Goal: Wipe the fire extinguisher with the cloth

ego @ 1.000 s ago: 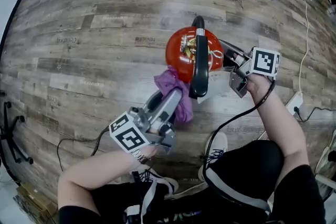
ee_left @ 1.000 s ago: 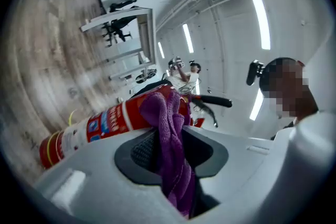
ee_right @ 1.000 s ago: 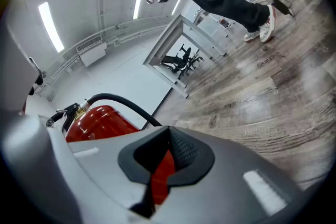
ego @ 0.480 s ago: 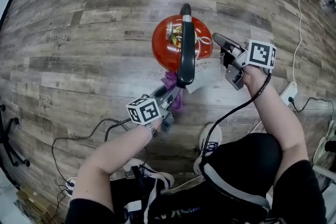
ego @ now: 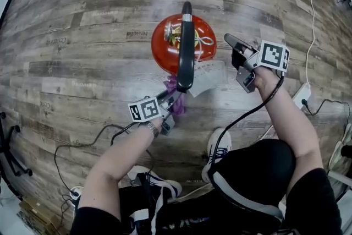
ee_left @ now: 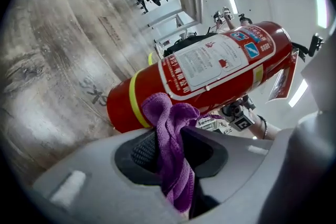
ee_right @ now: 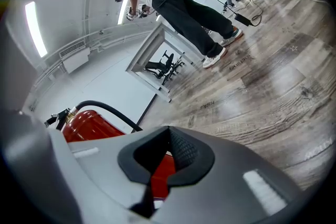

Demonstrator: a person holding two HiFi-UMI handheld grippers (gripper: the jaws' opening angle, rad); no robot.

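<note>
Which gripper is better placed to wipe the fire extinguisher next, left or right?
Left. The left gripper is shut on the purple cloth, right at the fire extinguisher. The right gripper is shut, without cloth.

Glossy red painted metal on the fire extinguisher (ee_left: 149, 94), with a smooth white printed label (ee_left: 210, 63). Matt black, rubber-looking hose (ego: 185, 47). Soft, fuzzy purple cloth (ee_left: 169, 165), looped pile. Smooth matt grey plastic on the left claw (ee_left: 173, 131), with finely dimpled black pads (ee_left: 143, 150). Wood-grain plank floor (ego: 82, 63), grey-brown, with a dull sheen in patches.
</note>
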